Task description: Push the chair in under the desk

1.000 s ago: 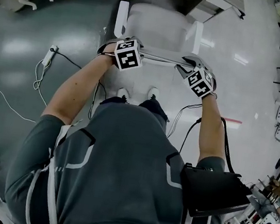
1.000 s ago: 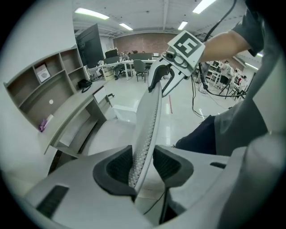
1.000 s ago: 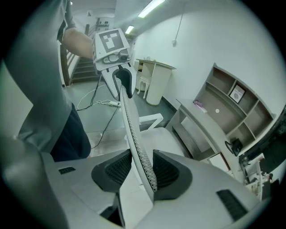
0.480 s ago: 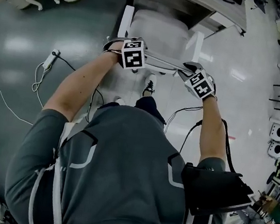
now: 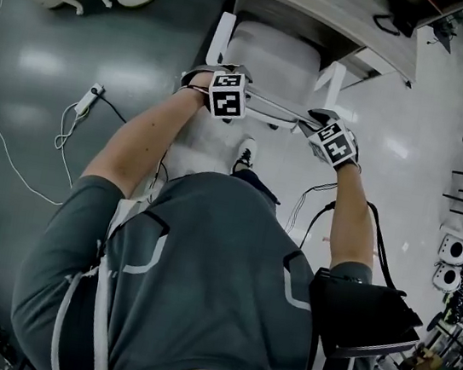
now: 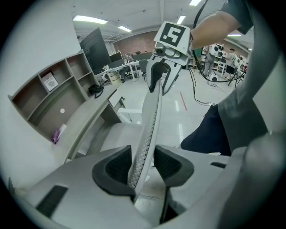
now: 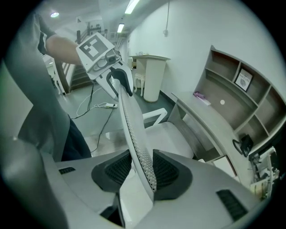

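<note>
Left gripper [image 6: 143,166] and right gripper [image 7: 142,172] each clasped the top of the chair's back between their pads, at 11 and 1 o'clock of the person. Both pairs of jaws were easing open slightly, with the back rim [image 5: 278,107] between them, spanning from one gripper to the other.

Desk [image 5: 343,15]: lay across 12 o'clock, its front edge slanting down toward 2 o'clock.

Chair [image 5: 269,52]: stood at 12 o'clock, just ahead of the person. The far part of the seat was already beneath the desk's edge. The near part and most of both armrests [image 5: 222,36] were out in the open.

Step in hand, as judged: the push itself, roughly midway.

Next move would call for an even shove toward 12 o'clock from both grippers. It should be steered so the armrests pass under the desk rather than strike its edge. The hold must also be firm enough not to slip off the back rim.
</note>
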Tool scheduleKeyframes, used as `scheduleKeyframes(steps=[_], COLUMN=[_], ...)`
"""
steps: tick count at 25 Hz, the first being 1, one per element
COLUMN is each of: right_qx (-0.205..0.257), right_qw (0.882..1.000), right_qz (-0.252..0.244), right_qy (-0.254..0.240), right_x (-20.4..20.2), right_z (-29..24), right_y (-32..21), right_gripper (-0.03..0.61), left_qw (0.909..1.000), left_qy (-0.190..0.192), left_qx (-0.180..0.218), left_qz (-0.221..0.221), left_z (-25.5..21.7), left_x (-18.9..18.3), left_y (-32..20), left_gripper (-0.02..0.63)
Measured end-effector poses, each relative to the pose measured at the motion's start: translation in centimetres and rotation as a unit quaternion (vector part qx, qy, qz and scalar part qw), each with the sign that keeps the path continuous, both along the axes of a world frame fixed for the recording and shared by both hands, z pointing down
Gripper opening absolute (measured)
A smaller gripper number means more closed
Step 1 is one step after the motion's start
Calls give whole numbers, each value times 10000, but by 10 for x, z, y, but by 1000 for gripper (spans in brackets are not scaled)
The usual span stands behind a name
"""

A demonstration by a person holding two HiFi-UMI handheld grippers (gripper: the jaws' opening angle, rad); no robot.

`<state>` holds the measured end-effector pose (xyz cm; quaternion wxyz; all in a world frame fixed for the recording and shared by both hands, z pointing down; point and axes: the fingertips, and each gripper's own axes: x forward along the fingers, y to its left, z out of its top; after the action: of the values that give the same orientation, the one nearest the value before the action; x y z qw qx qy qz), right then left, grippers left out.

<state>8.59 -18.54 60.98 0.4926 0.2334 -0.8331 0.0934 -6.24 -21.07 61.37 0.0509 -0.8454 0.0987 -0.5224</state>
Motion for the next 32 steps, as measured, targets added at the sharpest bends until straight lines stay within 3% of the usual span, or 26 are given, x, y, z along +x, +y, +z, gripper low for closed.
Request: scheduleKeyframes(steps=[10,32], right_qx=[57,321], right_qw=[10000,9991], right_qz=[-55,-260], right_qy=[52,78], right_x=[14,56], right_z=[0,3], right_y=[-61,-168], right_gripper=[160,160], left_qw=[9993,9965], left_qy=[-159,-543], left_qx=[-306,-310], left_qz=[-161,-558], left_z=[1,10], left_x=[11,48], left_y=[-63,-169], left_gripper=[161,176])
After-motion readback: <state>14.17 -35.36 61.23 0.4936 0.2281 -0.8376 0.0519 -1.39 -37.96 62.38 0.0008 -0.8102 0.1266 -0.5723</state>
